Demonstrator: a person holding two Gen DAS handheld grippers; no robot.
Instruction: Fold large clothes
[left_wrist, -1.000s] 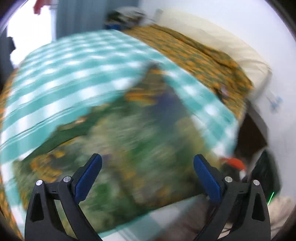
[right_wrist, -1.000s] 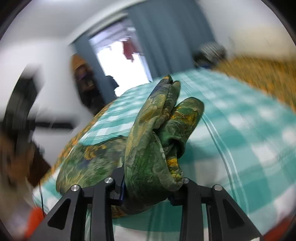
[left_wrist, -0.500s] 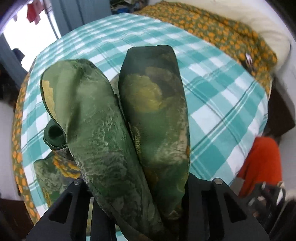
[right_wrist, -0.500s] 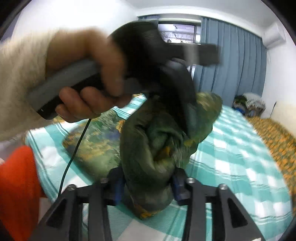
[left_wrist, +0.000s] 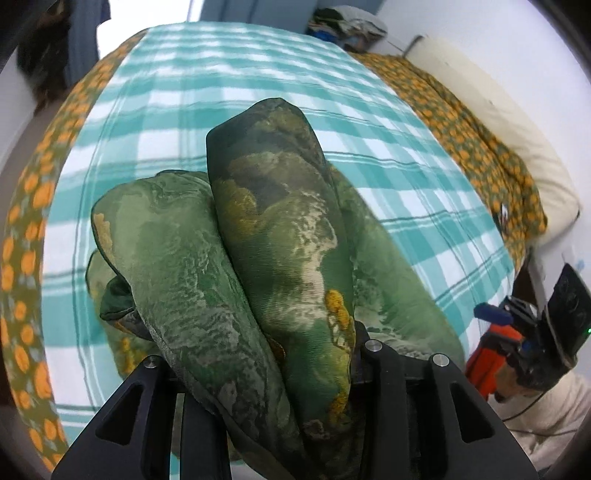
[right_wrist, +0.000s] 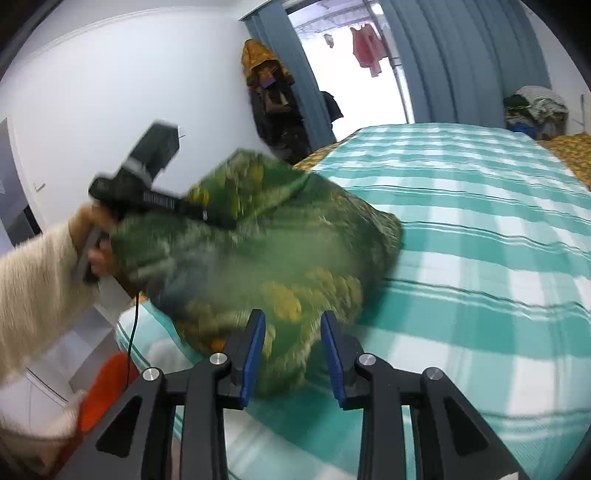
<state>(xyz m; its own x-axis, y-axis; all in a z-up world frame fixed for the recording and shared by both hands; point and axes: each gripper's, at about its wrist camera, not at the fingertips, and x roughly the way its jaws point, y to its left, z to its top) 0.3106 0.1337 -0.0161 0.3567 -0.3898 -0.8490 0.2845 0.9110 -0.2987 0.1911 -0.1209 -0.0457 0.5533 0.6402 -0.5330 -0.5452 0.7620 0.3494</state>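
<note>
Left tongs (left_wrist: 266, 373) clamped on 2 bunched folds of green patterned garment (left_wrist: 280, 236), its jaws having just eased wider; rest of it heaped on teal checked bed (left_wrist: 406, 155). Right tongs (right_wrist: 291, 354) part-open, having just been closing, pads just off blurred cloth, gripping nothing. Cream sleeve (right_wrist: 33, 280) at left.

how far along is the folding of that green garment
Early. Done: the green garment is bunched on the checked sheet, no neat fold showing. In hand: the left gripper is clamped on a doubled bunch of it; the right gripper has just closed somewhat, with nothing pinched between its pads. Left: spreading it flat and making every fold.
</note>
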